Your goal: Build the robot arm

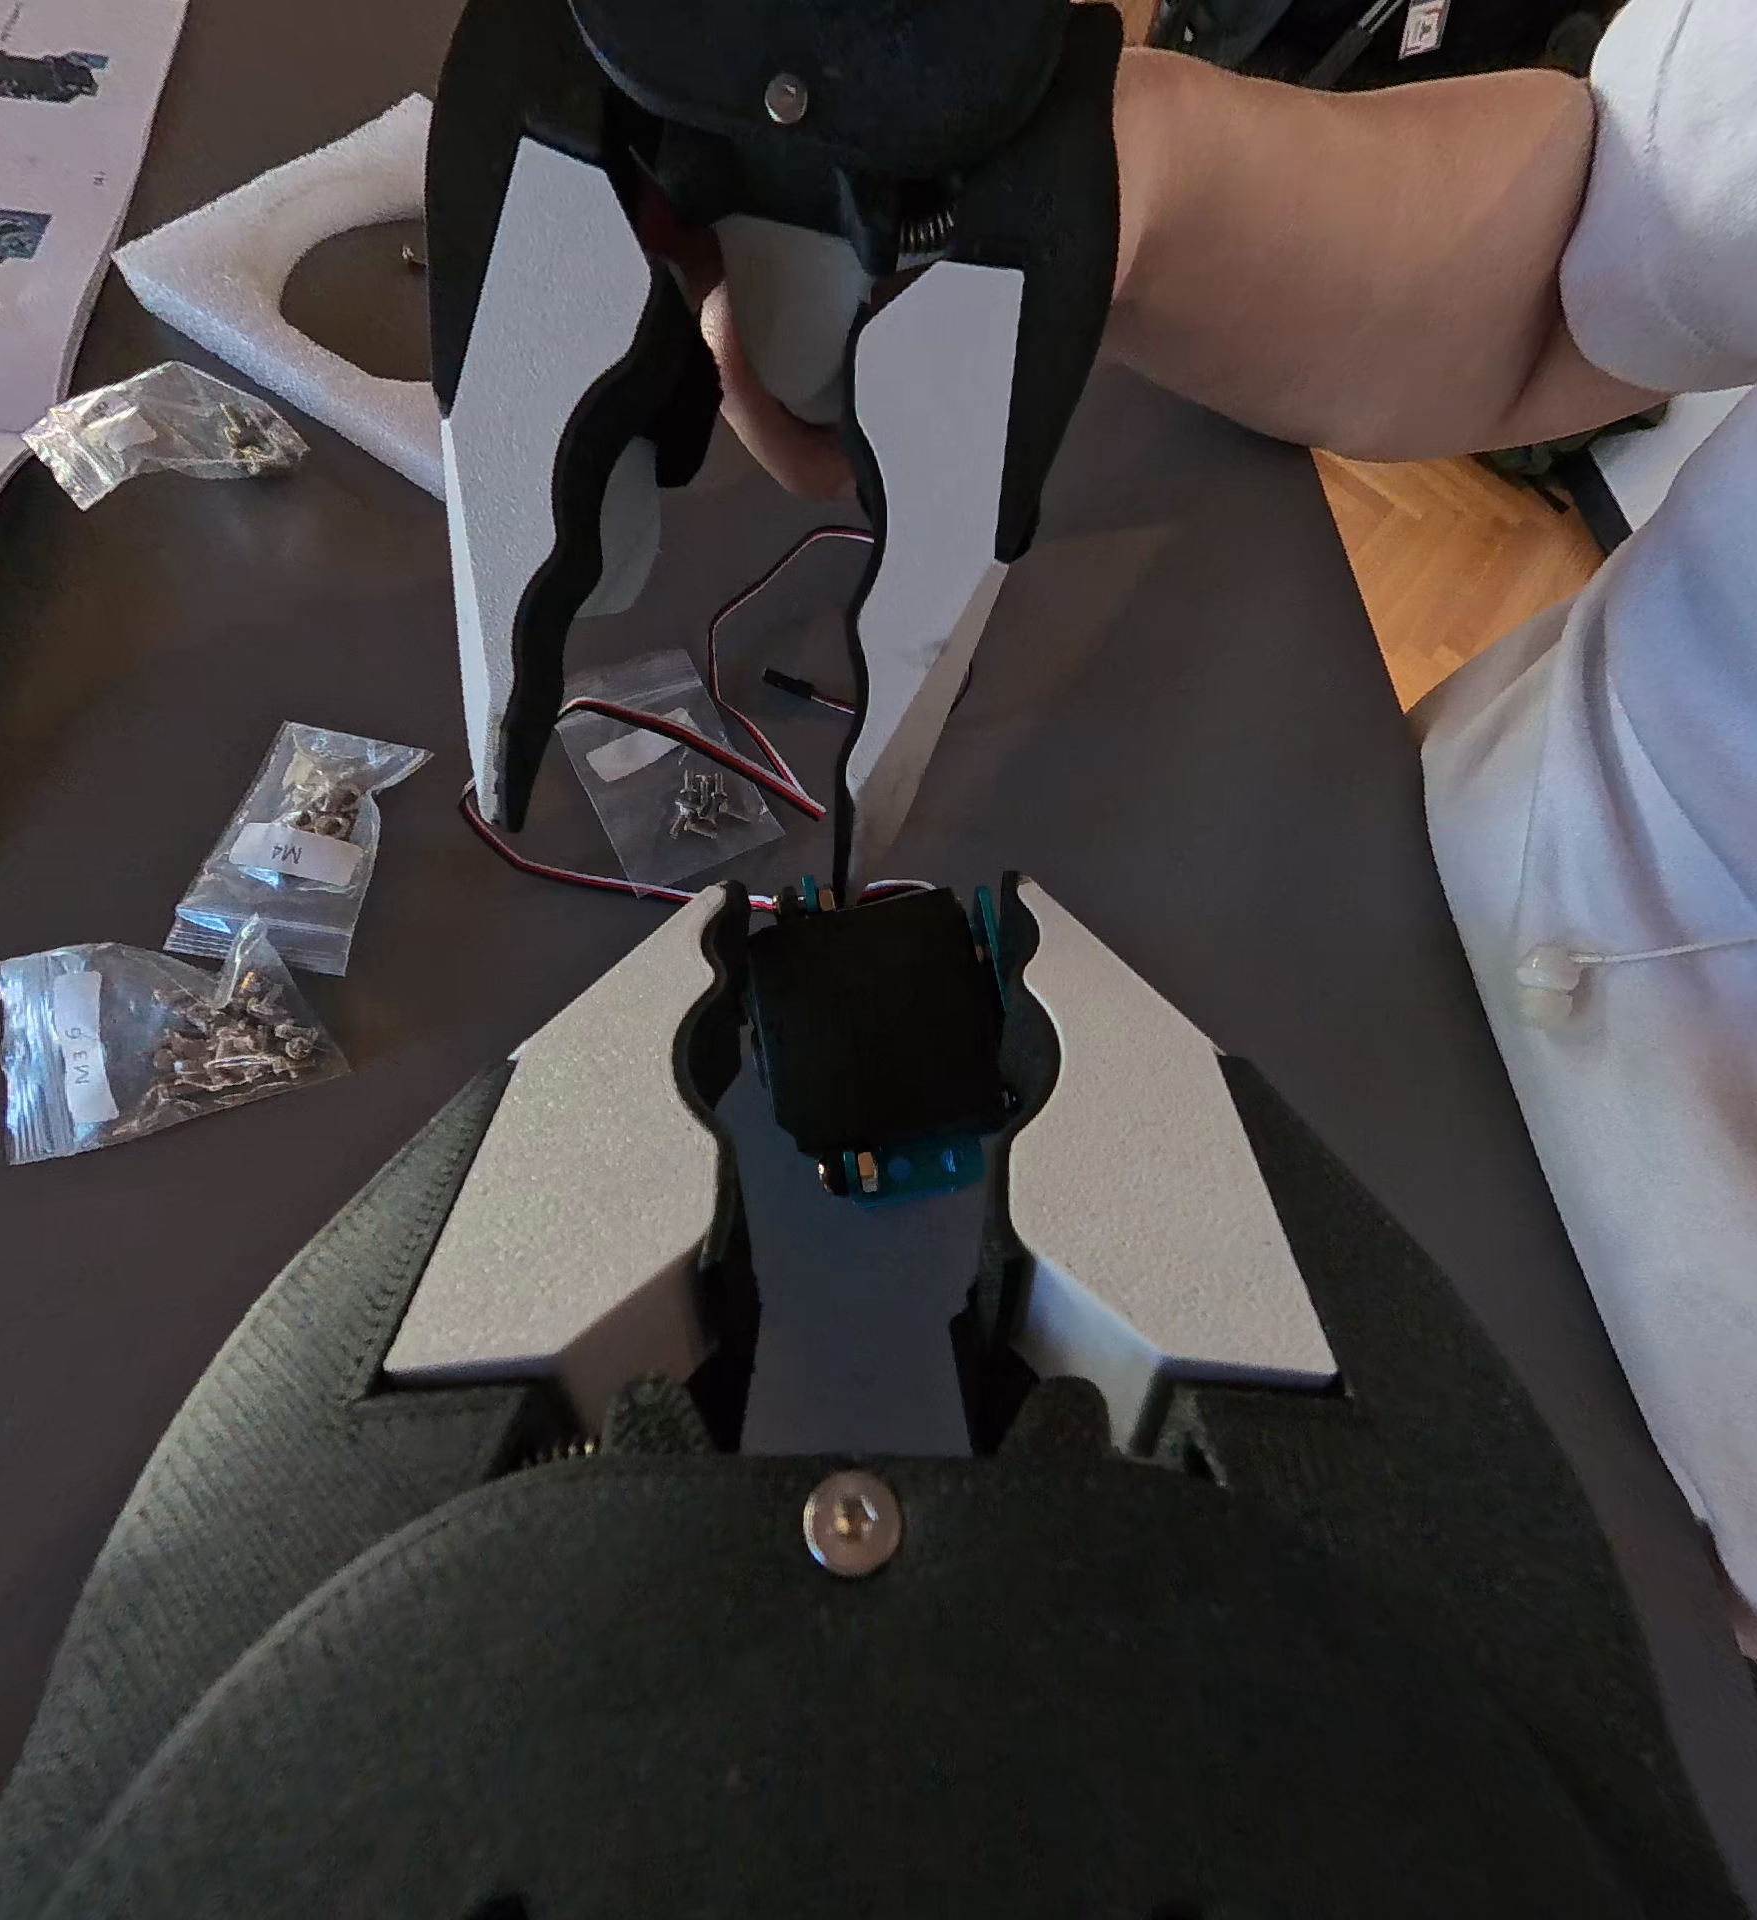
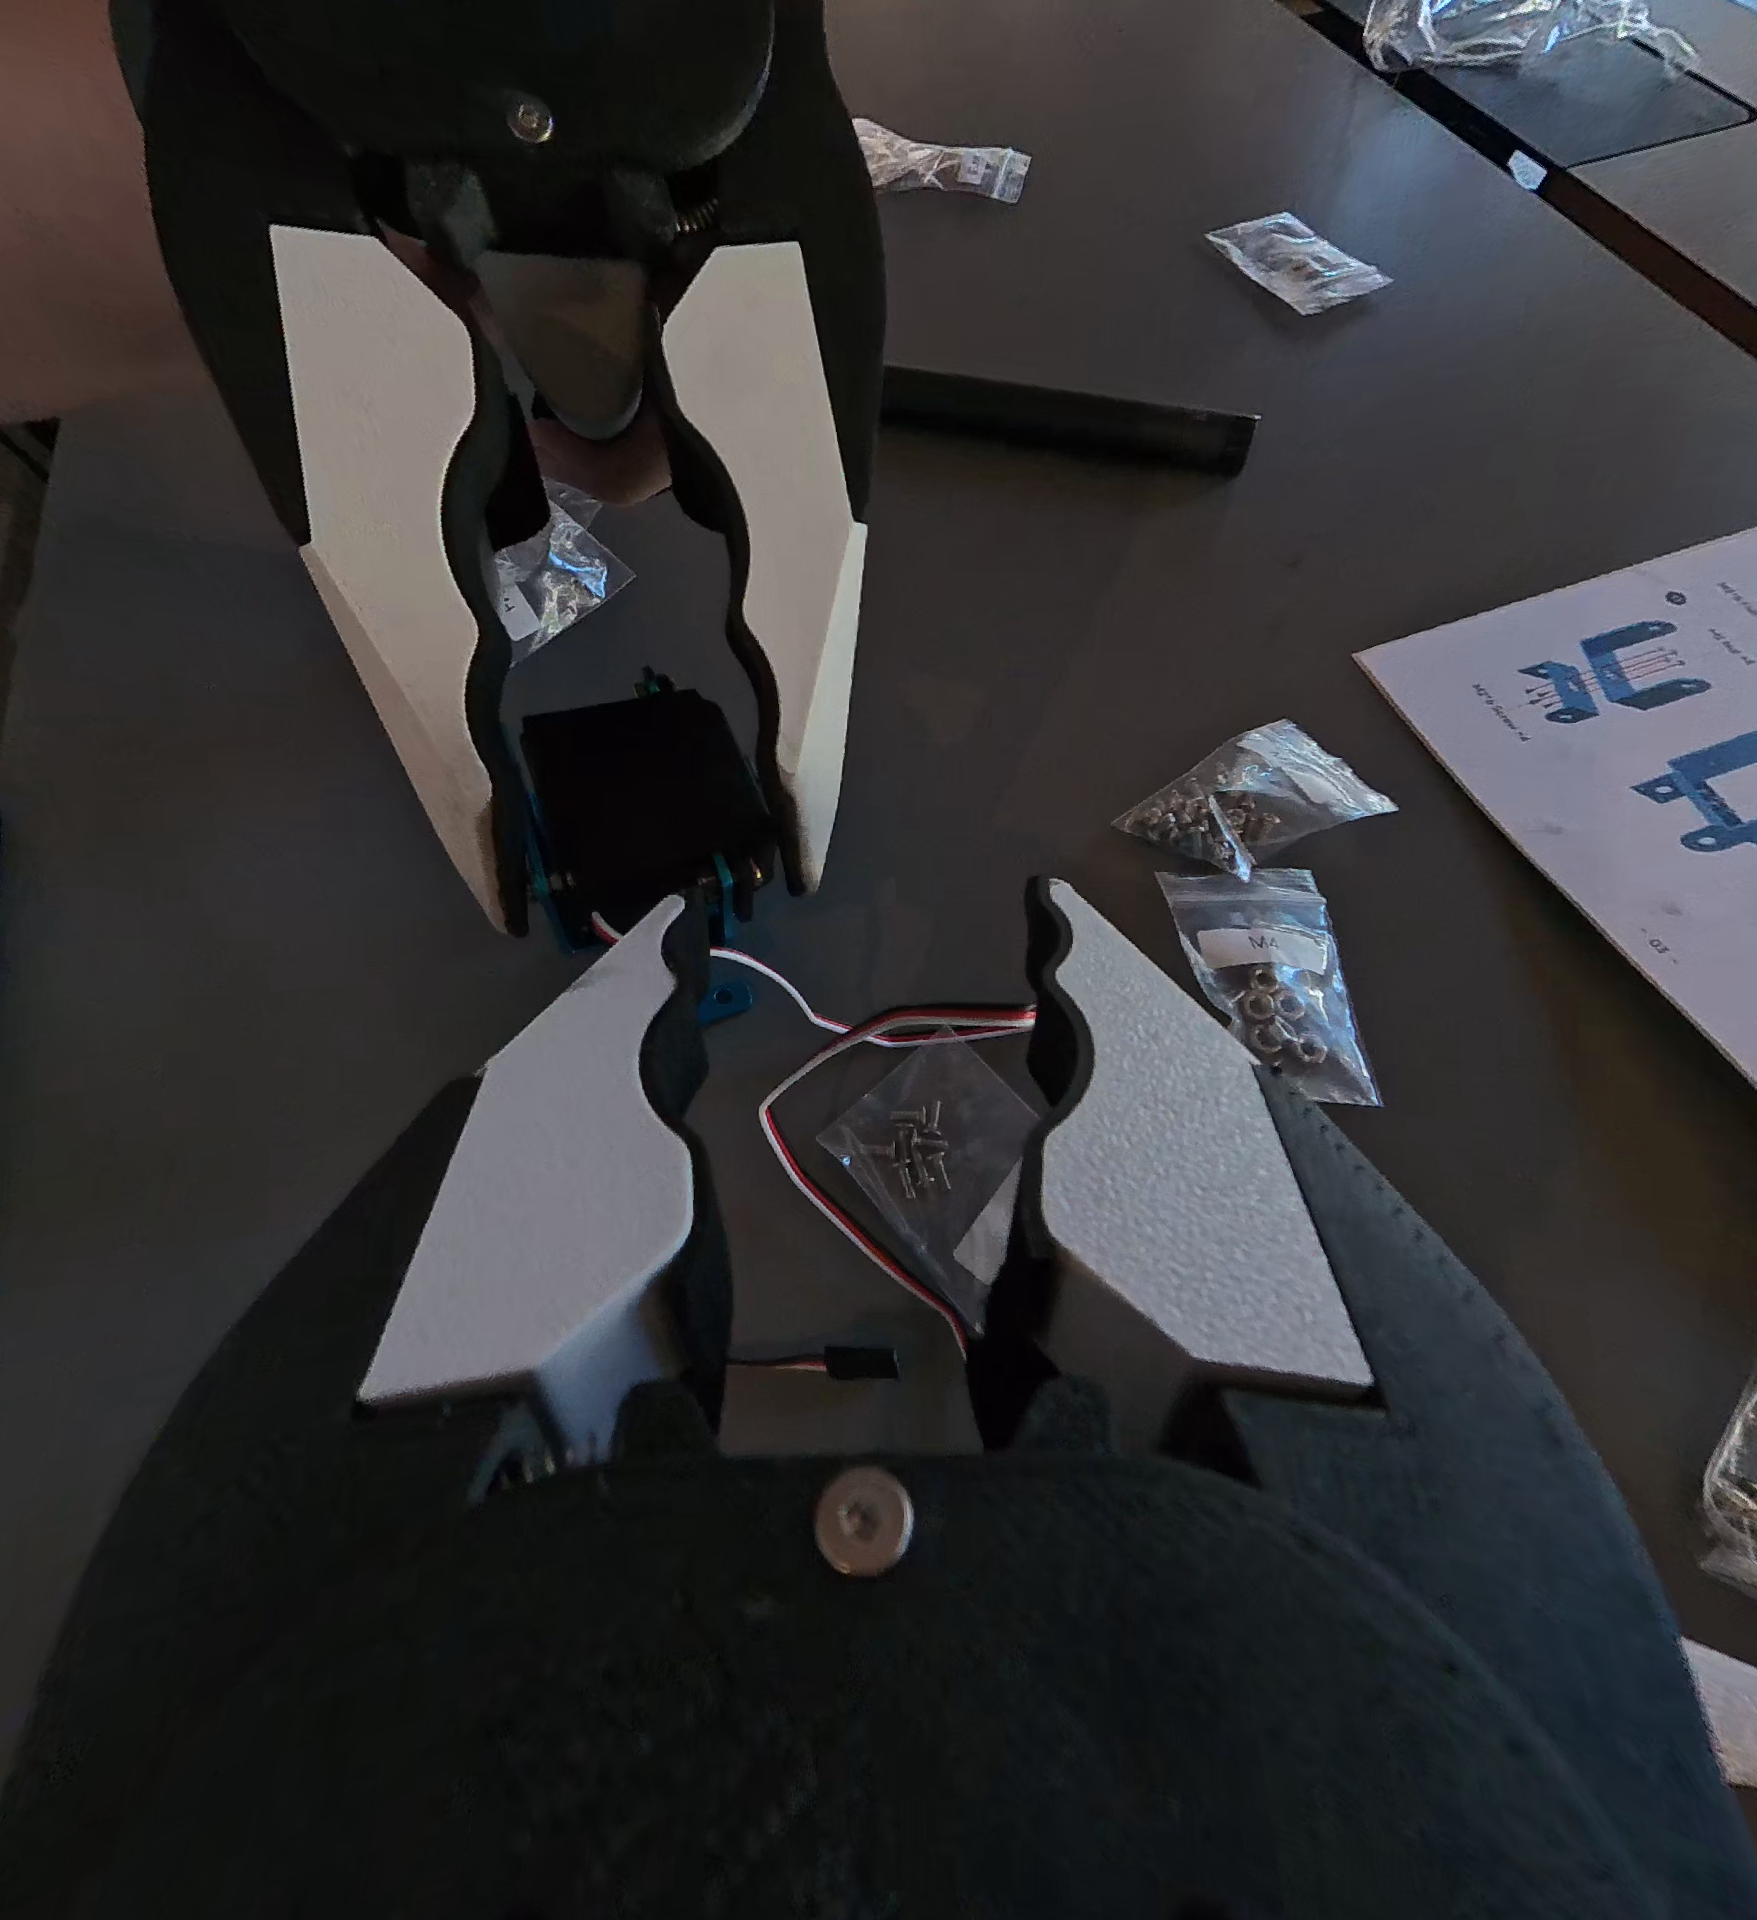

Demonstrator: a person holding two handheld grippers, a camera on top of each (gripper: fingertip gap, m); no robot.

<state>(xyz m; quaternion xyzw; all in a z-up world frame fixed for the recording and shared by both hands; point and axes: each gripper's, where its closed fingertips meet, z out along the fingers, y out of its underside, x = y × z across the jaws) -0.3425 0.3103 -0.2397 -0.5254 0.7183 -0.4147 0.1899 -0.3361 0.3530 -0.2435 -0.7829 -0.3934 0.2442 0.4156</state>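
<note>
My left gripper [image 1: 869, 899] is shut on a black servo [image 1: 874, 1029] in a blue metal bracket [image 1: 915, 1169], held just above the dark table [image 1: 1113, 727]. It shows too in the right wrist view, where the left gripper [image 2: 656, 899] grips the servo [image 2: 645, 790]. The servo's red, white and black wire [image 2: 853, 1029] trails to a black plug [image 2: 858, 1387]. My right gripper [image 2: 858, 904] is open and empty, its jaws either side of a small bag of screws [image 2: 931, 1153]. In the left wrist view the right gripper [image 1: 676, 821] faces mine, tips close to the servo.
Bags of nuts and screws [image 1: 276, 842] [image 1: 167, 1049] [image 1: 162, 431] lie left. White foam [image 1: 261, 281] and a printed sheet [image 1: 12, 208] lie beyond. A black bar [image 2: 1061, 421] and another sheet [image 2: 1632, 779] lie farther off. A white-sleeved arm [image 1: 1684, 727] is right, by the table edge. The black plug [image 2: 858, 1387] is about 9 cm from both grippers' fingertips. My left wrist view [image 1: 793, 675] looks at it from another angle.
</note>
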